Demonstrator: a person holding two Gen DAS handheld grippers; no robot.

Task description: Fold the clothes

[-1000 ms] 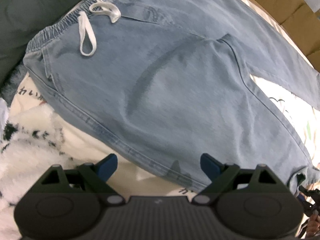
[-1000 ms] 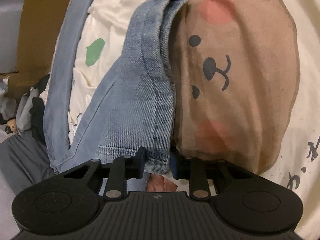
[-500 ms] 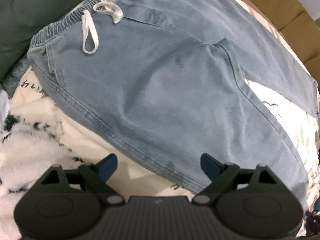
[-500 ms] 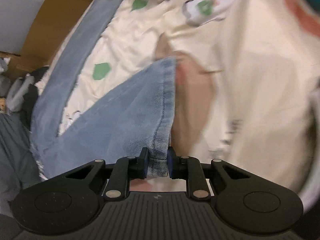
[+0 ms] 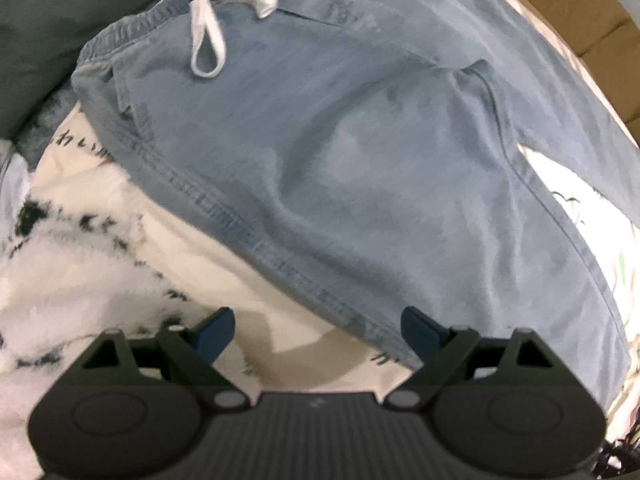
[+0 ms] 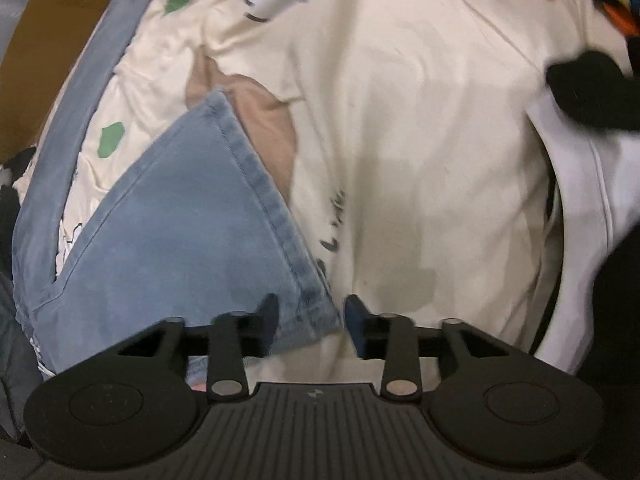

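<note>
Light blue jeans with a white drawstring lie spread on a cream printed sheet, waistband at the upper left. My left gripper hangs open above the jeans' near side seam, with nothing between its blue fingertips. In the right wrist view one jeans leg lies flat, its hem corner between the jaws of my right gripper. Those jaws are opening; the right pad stands clear of the denim. The other leg runs along the left.
Brown cardboard borders the far side. A dark green cushion sits at the upper left and a fuzzy white-and-black blanket at the left. A white garment and a black object lie at the right.
My right gripper carried the pinched hem sideways across the sheet, away from the bear print, then parted its jaws; the leg now lies flat. The left gripper stayed open and nearly still.
</note>
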